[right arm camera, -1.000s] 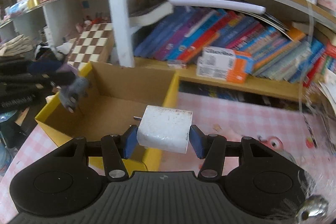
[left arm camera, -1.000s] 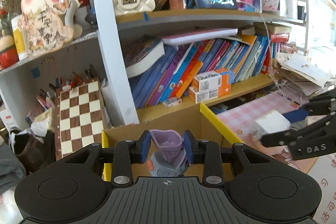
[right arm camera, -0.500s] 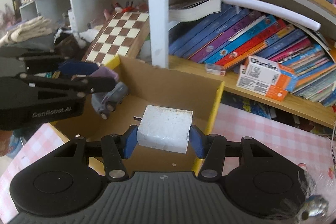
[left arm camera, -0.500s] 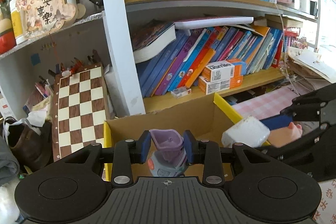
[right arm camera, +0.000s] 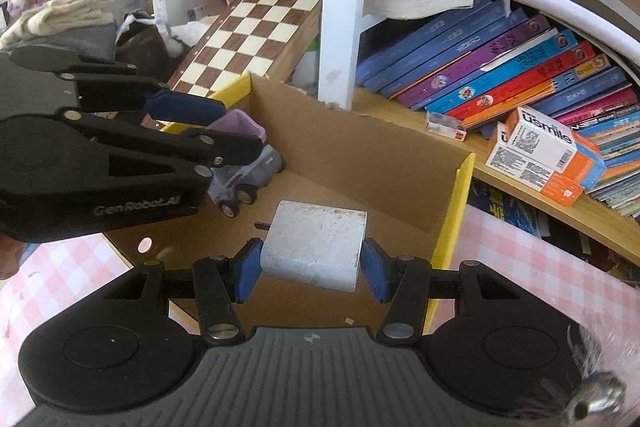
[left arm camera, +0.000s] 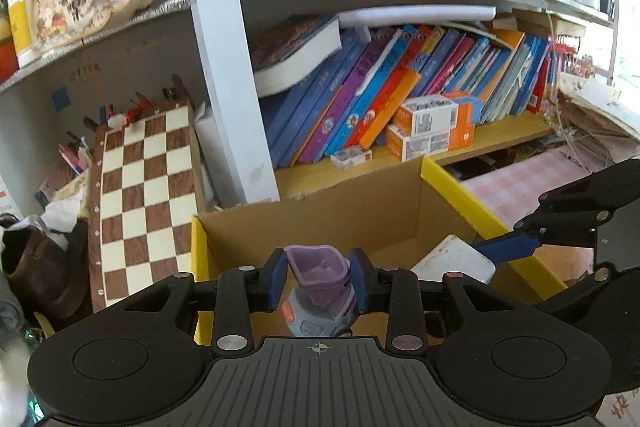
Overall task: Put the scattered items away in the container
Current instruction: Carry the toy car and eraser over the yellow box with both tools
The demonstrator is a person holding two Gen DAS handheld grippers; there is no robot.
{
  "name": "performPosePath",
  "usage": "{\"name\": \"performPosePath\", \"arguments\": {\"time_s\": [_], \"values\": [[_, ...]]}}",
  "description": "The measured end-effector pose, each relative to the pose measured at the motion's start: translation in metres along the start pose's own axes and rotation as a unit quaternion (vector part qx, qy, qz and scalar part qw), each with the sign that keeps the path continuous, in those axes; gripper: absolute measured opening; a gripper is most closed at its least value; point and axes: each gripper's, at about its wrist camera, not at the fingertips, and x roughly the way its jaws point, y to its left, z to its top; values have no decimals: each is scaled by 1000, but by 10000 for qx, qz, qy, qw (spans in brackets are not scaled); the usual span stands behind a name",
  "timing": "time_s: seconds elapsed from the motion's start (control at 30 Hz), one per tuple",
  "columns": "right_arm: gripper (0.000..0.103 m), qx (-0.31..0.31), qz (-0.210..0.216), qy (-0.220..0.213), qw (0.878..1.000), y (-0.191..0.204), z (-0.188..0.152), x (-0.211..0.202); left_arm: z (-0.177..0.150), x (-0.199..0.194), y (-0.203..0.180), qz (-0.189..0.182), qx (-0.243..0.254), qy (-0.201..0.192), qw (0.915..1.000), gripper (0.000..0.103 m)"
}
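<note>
My left gripper [left arm camera: 319,281] is shut on a grey toy truck with a purple bucket [left arm camera: 319,291] and holds it over the open cardboard box with yellow-edged flaps [left arm camera: 456,193]. The truck also shows in the right wrist view [right arm camera: 244,171], above the box's left side. My right gripper [right arm camera: 312,269] is shut on a white charger block [right arm camera: 316,243] and holds it over the box [right arm camera: 460,195]. The block shows in the left wrist view [left arm camera: 452,261], inside the box opening.
A bookshelf with leaning books [left arm camera: 384,91] and orange-white cartons [right arm camera: 540,155] stands right behind the box. A chessboard [left arm camera: 140,195] leans at the box's left. A pink checked tablecloth [right arm camera: 532,267] lies to the right.
Both grippers have moved forward over the box with their items still held. The white block has come from the table side to above the box's inside.
</note>
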Motion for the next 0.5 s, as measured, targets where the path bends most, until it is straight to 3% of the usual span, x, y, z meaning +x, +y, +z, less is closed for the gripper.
{"name": "performPosePath", "arguments": {"time_s": [0.5], "values": [[51, -26, 191, 384, 9991, -4, -3, 28, -15, 42, 3, 27, 102, 606, 9981, 33]]}}
